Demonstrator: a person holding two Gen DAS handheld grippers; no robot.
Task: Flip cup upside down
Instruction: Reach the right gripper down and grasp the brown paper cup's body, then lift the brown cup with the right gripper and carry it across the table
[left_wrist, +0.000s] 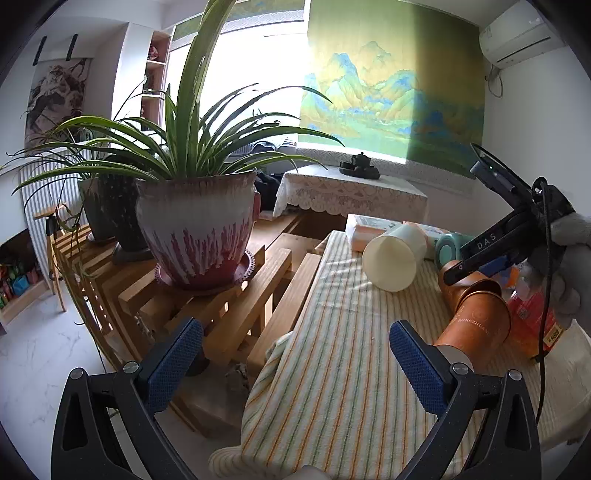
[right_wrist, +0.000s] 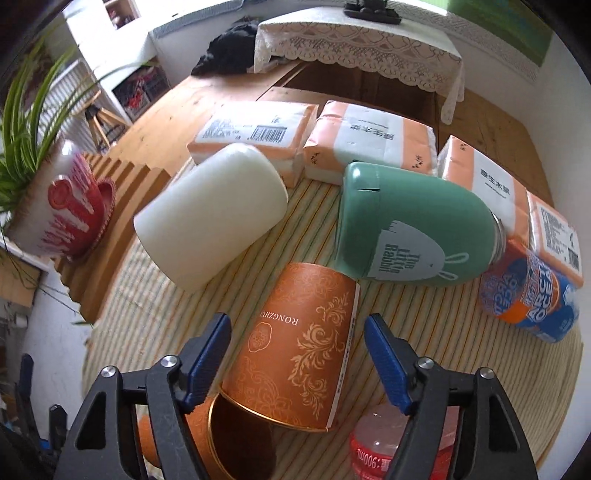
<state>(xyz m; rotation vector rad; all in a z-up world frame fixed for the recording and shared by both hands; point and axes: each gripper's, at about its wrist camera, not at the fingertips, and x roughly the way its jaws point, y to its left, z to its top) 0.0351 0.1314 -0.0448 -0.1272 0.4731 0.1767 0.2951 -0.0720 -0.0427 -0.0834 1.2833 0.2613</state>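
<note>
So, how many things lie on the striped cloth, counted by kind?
Tissue packs: 4, first, second, third, fourth
Cups: 1, white cup
Flasks: 1, green flask
Orange tubes: 1, orange tube
Plastic bottles: 2, blue-orange bottle, red-labelled bottle
Total: 9

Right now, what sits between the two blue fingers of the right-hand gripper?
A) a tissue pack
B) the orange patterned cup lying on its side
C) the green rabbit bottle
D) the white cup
B: in the right wrist view the orange patterned cup lies on its side between the open fingers of the right gripper, while the white cup and green bottle lie farther off on the striped cloth.
</note>
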